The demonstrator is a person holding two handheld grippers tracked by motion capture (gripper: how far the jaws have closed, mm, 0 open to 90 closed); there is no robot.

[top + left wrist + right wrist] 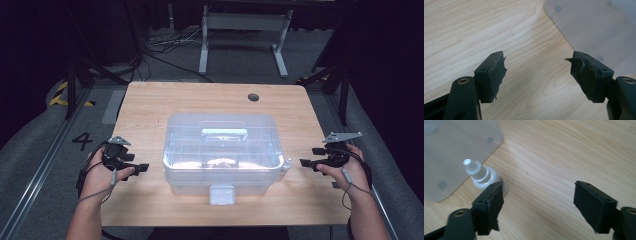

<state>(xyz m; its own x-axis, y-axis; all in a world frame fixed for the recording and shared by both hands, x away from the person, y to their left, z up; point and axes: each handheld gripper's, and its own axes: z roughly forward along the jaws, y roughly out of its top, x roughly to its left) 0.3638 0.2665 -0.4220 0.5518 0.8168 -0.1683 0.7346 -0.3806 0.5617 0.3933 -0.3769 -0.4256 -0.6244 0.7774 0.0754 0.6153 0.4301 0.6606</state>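
- Two grippers flank a clear lidded box (pixel 222 152) at the middle of the wooden surface (pixel 150 100); the left gripper (pixel 136 167) sits just beside the box's left wall, fingers (pixel 495 75) spread wide with nothing between them.
- Risk at the left: a push from this side could slide the light box across the surface instead of gripping it.
- Box: lid on, handle (pixel 224 133) flat on top, front latch (pixel 221 195) down; contents are too hazy to tell.
- Small white dropper bottle (pixel 482 176) stands upright, touching or just beside the box's right front corner.
- Right gripper (pixel 307 162) is near it, fingers (pixel 490 205) wide apart and empty; one finger is close to the bottle, so a careless approach could tip it over.
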